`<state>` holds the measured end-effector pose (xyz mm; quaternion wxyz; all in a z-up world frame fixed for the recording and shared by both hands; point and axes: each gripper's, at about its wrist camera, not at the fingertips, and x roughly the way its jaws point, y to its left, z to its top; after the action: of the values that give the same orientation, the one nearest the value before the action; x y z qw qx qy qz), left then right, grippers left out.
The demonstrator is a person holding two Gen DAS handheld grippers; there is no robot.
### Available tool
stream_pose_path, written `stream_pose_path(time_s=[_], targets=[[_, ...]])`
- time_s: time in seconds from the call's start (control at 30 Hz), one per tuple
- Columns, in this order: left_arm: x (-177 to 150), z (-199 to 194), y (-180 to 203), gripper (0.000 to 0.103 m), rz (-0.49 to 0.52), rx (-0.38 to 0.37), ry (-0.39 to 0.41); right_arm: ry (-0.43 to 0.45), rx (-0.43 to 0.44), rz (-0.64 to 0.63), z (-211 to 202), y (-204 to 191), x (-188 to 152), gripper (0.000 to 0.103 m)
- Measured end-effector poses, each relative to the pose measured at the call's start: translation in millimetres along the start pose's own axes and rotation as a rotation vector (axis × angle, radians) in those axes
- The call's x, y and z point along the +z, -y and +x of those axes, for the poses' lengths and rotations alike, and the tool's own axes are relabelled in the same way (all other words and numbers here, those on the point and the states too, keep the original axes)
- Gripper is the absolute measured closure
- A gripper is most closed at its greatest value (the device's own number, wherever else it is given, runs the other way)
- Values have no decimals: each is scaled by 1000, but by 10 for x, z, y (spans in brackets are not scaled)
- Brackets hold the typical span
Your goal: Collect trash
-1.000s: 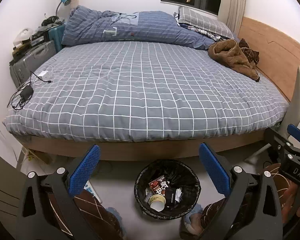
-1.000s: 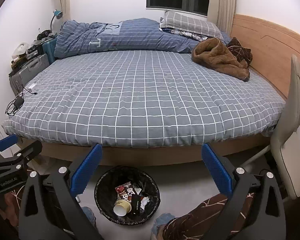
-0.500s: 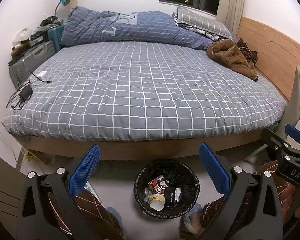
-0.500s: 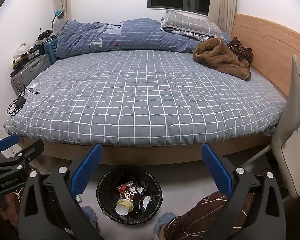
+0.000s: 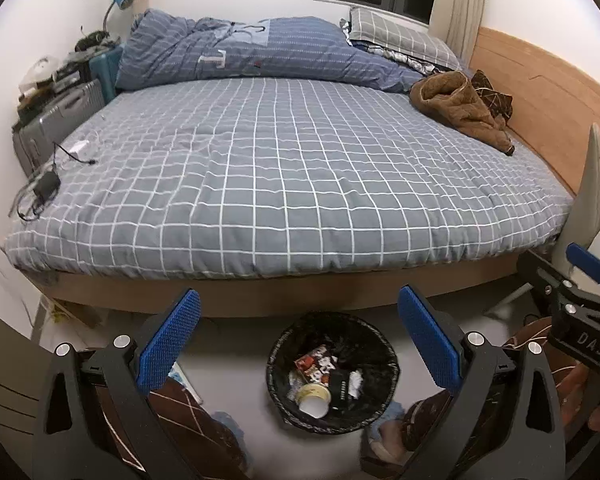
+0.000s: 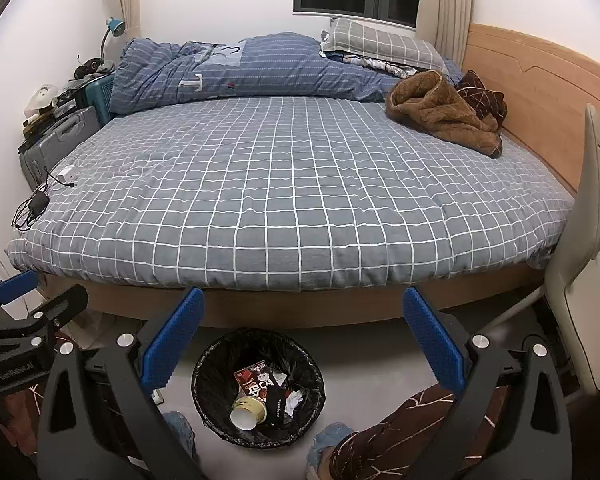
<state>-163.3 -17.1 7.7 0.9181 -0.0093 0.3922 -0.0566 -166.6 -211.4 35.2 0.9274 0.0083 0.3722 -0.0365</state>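
Observation:
A round bin with a black liner (image 5: 278, 354) (image 6: 204, 364) stands on the floor at the foot of the bed. Inside lie a paper cup (image 5: 314, 400) (image 6: 249, 412), a red printed wrapper (image 5: 314, 363) (image 6: 254, 382), a black packet and crumpled white paper. My left gripper (image 5: 298, 342) is open above the bin, nothing between its blue pads. My right gripper (image 6: 304, 338) is open too, held above and slightly right of the bin, also empty. Each gripper shows at the edge of the other's view.
A wide bed with a grey checked cover (image 6: 292, 200) fills the room. On it lie a folded blue duvet (image 6: 236, 70), a brown fleece garment (image 6: 440, 114) and chargers with cables (image 6: 34, 206). Suitcases (image 6: 56, 144) stand left; a pale chair (image 6: 588, 240) stands right. A person's patterned trouser legs flank the bin.
Both grippers have drifted slightly, so the bin sits a little differently in each view. Both stay open and empty, and the bin's contents look the same.

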Motion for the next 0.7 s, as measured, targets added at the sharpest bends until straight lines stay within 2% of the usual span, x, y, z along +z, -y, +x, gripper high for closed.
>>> stream_pose_path(time_s=[0.4,0.7], targets=[[-5,34,0,6,-11,-6,-12,1,1,-2,5,-10,3,8],[-18,54,-20,6,-19,26,-18,1,6,-17,50,-53,-35,7]])
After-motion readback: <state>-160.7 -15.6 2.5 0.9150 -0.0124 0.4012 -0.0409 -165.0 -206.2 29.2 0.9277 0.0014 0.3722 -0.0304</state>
